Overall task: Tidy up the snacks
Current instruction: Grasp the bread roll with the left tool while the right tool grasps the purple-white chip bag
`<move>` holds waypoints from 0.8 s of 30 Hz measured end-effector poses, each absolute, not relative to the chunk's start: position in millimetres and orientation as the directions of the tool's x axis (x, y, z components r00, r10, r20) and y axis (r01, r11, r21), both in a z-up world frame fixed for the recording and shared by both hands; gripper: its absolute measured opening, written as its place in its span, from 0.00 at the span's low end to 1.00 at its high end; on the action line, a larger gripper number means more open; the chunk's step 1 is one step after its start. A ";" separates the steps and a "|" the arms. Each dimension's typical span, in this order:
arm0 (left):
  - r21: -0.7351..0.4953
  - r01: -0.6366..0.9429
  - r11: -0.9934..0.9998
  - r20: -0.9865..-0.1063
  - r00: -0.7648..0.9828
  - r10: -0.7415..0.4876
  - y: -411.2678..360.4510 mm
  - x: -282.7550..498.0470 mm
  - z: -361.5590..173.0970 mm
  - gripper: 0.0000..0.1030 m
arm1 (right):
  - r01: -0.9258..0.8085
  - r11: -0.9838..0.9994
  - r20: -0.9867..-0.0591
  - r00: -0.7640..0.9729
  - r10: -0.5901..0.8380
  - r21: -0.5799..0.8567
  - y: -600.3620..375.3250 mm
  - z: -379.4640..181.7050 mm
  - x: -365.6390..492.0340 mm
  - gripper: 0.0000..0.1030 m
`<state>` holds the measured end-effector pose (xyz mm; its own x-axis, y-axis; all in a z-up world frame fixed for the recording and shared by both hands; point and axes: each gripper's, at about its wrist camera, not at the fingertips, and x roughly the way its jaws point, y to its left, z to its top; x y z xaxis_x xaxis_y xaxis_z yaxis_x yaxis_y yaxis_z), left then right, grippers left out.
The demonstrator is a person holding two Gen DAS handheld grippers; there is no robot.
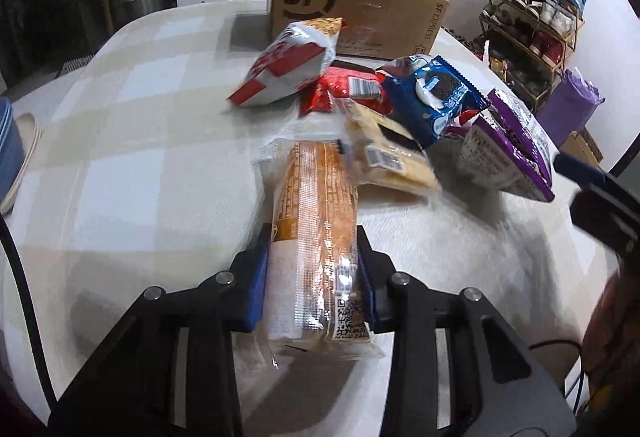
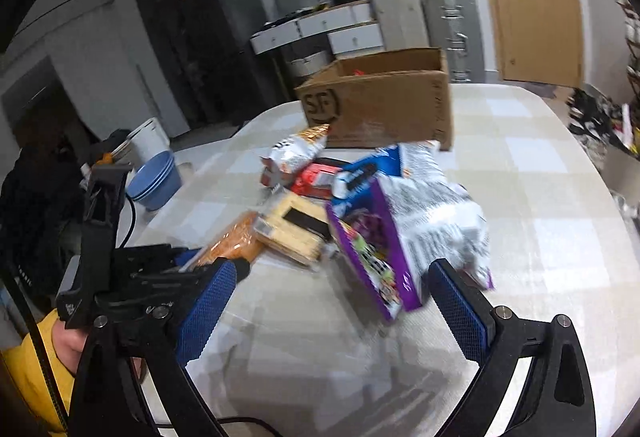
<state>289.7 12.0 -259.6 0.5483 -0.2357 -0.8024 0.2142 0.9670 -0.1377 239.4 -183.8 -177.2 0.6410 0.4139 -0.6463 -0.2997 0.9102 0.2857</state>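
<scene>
A: Left gripper point(image 1: 312, 277)?

B: Clamped on the orange packet point(image 1: 316, 229). Both blue pads press its long sides near the end closest to the camera. Packet lies lengthwise on the table point(image 1: 140, 157), clear wrapper, barcode on the right edge.

A: Right gripper point(image 2: 328, 301)?

B: Jaws wide apart, nothing between the pads. It hangs over bare tablecloth, with the purple bag point(image 2: 380, 257) just ahead of the gap, tilted up on edge. No contact that I can see.

A: What's around the orange packet?

B: Yellow cracker pack point(image 1: 384, 153) touches its far right corner. Past that, blue cookie packet point(image 1: 436, 97) leaning on the purple bag. Red pouch point(image 1: 348, 89) lies flat under the pile. Red-and-white bag point(image 1: 288, 65) sits on top of the red pouch, to the left.

A: Where's the box?

B: Cardboard box point(image 1: 360, 9), SF logo, at the far side of the table behind the snacks. Open top in the right wrist view; something red shows inside, can't tell what.

A: Anything else on the table?

B: Stack of blue bowls point(image 2: 154, 181) at the left edge, well apart from the snacks. A hand point(image 2: 68, 341) in a yellow sleeve point(image 2: 24, 377) holds the left gripper's handle, seen from the right wrist view. Right wrist picture is motion-blurred, so fine print is unreadable.
</scene>
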 end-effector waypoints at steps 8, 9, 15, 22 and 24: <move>-0.187 0.190 0.964 -0.793 0.550 -0.262 37.4 269.8 -260.9 0.32 | -0.332 0.905 -0.691 0.588 0.420 0.267 -166.7 -176.4 268.1 0.72; -0.192 0.191 0.963 -0.792 0.550 -0.267 39.4 265.7 -260.5 0.32 | -0.319 0.906 -0.686 0.593 0.421 0.280 -170.5 -175.2 269.5 0.72; -0.213 0.196 0.957 -0.783 0.552 -0.287 50.1 245.6 -258.1 0.32 | -0.215 0.943 -0.660 0.674 0.332 0.255 -194.9 -168.6 272.5 0.72; -0.226 0.198 0.954 -0.780 0.550 -0.299 52.3 244.3 -258.1 0.32 | -0.132 0.970 -0.706 0.666 0.241 0.206 -213.0 -182.5 293.8 0.72; -0.225 0.197 0.954 -0.780 0.550 -0.298 52.4 244.6 -258.2 0.32 | -0.118 0.963 -0.723 0.640 0.260 0.241 -222.5 -191.1 301.0 0.75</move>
<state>244.6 52.4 -258.2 0.5501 -0.2980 -0.7801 0.1973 0.9541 -0.2253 301.0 -222.5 -191.1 0.6400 0.2597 -0.7231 -0.1180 0.9632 0.2415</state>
